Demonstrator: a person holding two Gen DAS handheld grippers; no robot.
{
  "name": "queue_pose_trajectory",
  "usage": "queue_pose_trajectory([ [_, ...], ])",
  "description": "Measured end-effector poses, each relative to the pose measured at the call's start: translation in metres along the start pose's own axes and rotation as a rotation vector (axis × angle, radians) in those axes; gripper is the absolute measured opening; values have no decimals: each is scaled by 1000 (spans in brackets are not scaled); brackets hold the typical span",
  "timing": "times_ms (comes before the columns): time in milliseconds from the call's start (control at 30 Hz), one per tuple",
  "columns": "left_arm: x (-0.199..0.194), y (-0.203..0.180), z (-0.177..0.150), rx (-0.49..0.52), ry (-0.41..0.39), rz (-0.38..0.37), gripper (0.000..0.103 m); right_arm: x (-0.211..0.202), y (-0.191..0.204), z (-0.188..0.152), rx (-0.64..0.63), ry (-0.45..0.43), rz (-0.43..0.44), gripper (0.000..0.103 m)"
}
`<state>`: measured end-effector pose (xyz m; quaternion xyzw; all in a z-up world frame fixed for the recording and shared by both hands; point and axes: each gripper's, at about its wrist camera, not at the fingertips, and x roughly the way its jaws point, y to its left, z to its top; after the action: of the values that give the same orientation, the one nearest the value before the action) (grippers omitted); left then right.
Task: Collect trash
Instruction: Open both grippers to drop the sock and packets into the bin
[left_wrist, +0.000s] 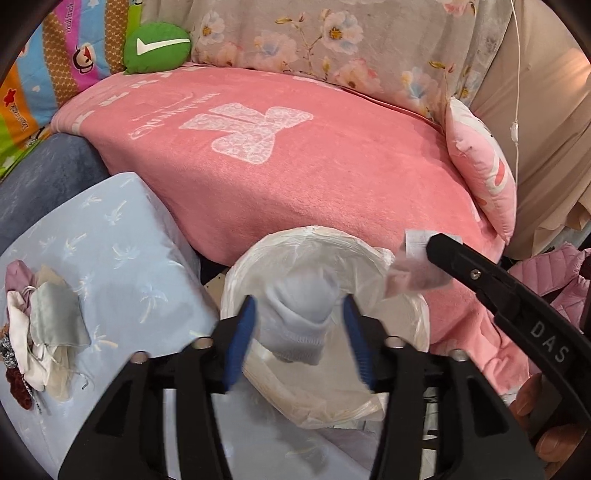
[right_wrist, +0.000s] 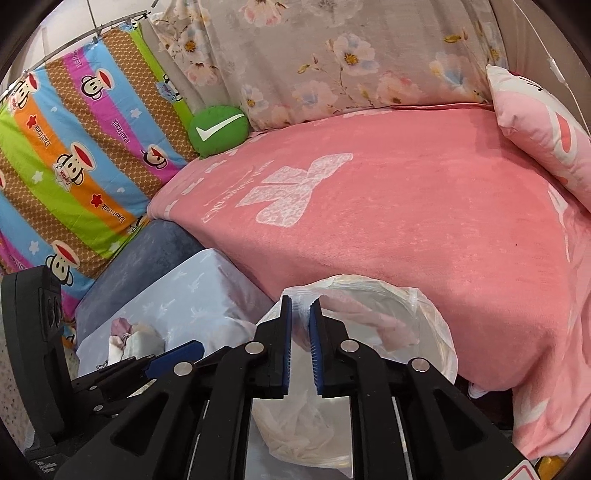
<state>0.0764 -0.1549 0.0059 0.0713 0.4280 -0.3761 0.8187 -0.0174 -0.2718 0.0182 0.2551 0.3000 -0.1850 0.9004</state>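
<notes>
My left gripper (left_wrist: 299, 328) hangs over the bin (left_wrist: 417, 314), its blue pads (left_wrist: 242, 332) spread wide apart. A white sock (left_wrist: 299, 314) sits between them, but I see a gap on each side, so the pads do not touch it. Whether the sock is falling or lying in the liner, I cannot tell.

My right gripper (right_wrist: 301, 343) is nearly closed, with a narrow slit between the pads (right_wrist: 286, 332). It pinches a thin clear wrapper (left_wrist: 410, 269) at the bin's right rim. From the left camera the wrapper hangs off the black finger, which carries the letters "DAS" (left_wrist: 550, 343). From the right camera the film is blurred and I can only make out something pale in the slit.

The bin stands against the front edge of the pink blanket (left_wrist: 295, 166), lined with a clear bag (right_wrist: 439, 332).

The blanket has a white bow (left_wrist: 251, 129) woven in, and script beside it that I cannot read. Behind the bin, at the blanket's far left corner, is a green cushion (left_wrist: 157, 46) with a white tick. Left of it hangs a striped sheet (right_wrist: 74, 155) with monkey faces and the words "Paul Frank". Left of the bin, a pale blue box (left_wrist: 110, 251) carries a heap of small cloth pouches (left_wrist: 40, 325). A pink pillow (left_wrist: 484, 170) leans at the blanket's right end.
</notes>
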Motion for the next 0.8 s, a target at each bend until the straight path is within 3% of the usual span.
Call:
queue_pose_trajectory([
  [33,-1,0,1,-7,-9,11,71,-1,-2,1,3,-5,-3,19],
  [67,-3,1,1,-14,-19,15,73,-1,-3,2,5,-8,-4,23],
  [167,-4,3,3,-24,-21,17,73,-3,-6,3,14,-14,-8,29],
  [800,-24,32,-3,-89,-61,50,73,1,22,-10,-30,15,17,36],
])
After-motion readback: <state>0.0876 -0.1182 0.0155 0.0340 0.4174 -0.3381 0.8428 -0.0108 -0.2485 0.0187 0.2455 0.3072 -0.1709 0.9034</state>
